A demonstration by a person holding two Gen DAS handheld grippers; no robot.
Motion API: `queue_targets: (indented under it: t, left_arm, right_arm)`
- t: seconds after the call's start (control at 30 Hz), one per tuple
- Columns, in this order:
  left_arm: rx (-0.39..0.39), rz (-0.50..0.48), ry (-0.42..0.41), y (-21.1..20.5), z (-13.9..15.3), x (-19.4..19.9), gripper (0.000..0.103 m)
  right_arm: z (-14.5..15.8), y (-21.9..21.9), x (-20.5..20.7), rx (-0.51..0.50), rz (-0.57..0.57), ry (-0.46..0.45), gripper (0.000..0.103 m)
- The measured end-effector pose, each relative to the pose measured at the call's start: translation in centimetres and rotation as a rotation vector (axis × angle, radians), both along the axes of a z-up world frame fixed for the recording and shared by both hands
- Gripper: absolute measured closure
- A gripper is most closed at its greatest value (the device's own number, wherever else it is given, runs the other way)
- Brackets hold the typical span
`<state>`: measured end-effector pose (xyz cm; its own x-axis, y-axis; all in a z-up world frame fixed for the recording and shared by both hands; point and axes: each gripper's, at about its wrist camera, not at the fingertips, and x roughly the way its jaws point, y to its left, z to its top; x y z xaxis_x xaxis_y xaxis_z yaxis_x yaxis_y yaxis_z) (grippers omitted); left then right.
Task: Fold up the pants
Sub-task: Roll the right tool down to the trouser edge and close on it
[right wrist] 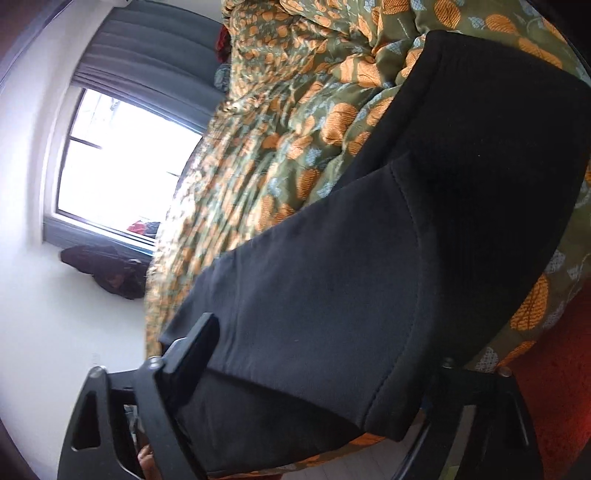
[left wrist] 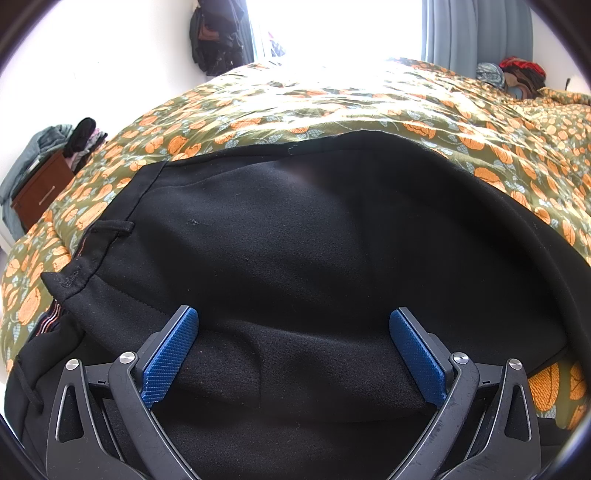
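Note:
Black pants [left wrist: 295, 236] lie spread on a bed with an olive and orange floral cover [left wrist: 332, 99]. The waistband with a belt loop [left wrist: 110, 229] is at the left. My left gripper [left wrist: 293, 325] is open, its blue pads [left wrist: 170, 358] wide apart just over a fold of the black cloth. In the right wrist view the pants [right wrist: 369, 258] drape across my right gripper [right wrist: 314, 350]. Its left finger [right wrist: 195, 347] shows, the right one is covered by a hemmed edge of cloth. The view is tilted sideways.
A brown nightstand [left wrist: 40, 188] with piled clothes stands left of the bed. A bright window [right wrist: 122, 162] with grey curtains [left wrist: 476, 33] is behind the bed. Dark bags [left wrist: 218, 37] hang on the wall. Clothes [left wrist: 517, 74] lie at the bed's far right.

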<state>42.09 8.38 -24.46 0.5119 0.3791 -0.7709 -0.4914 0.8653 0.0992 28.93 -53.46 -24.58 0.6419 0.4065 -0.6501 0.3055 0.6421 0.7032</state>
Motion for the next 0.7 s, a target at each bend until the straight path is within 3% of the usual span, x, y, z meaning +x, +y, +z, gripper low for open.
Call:
queue_targets:
  t: [0.1,0.13,0.17,0.27,0.7]
  left_arm:
    - [0.000,0.000,0.000,0.0,0.0,0.0,0.001]
    - [0.000,0.000,0.000,0.0,0.0,0.0,0.000]
    - [0.001,0.000,0.000,0.0,0.0,0.0,0.001]
    - [0.003,0.001,0.001,0.0,-0.1,0.1,0.001]
    - [0.031,0.006,0.007,-0.5,-0.1,0.0,0.001]
  right_arm:
    - [0.5,1.3,0.5,-0.162,0.051,0.043,0.057]
    - [0.6,1.6,0.4,-0.185,0.067,0.044,0.074]
    - [0.8,1.9,0.5,-0.203,0.086,0.042,0.082]
    - [1.5,2.5,0.4,-0.253,0.121,0.012,0.089]
    - [4.6,4.7,0.1,-0.399,0.209,-0.105,0.090]
